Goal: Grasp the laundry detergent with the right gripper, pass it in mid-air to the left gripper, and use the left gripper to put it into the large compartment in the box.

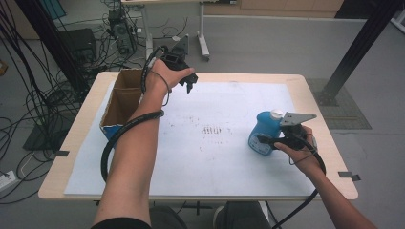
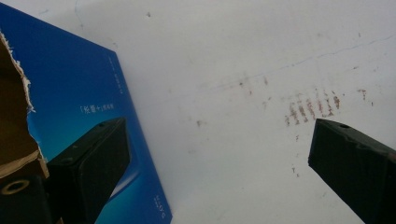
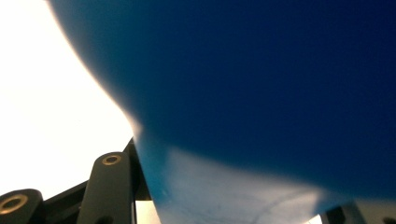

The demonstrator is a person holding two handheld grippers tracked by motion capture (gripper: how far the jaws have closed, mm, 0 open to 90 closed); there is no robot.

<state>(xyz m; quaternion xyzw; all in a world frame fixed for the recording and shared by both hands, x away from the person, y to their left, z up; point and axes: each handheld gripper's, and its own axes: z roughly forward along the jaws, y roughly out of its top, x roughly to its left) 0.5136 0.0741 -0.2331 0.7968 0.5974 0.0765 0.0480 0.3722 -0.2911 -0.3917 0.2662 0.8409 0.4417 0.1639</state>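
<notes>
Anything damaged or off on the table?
Yes. The cardboard box at the table's left edge has a ragged, torn rim, and the white mat has reddish-brown scuff marks mid-table. The blue bottle stands upright; no spill shows.

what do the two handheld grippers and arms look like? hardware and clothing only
Both grippers, left gripper and right gripper, are black with two blocky black jaws; brass-coloured rings mark the linkage pivots. The right one has a grey three-cornered plate on top. A thick black cable trails from each. Forearms are bare; a dark sleeve edge shows on the left arm.
</notes>
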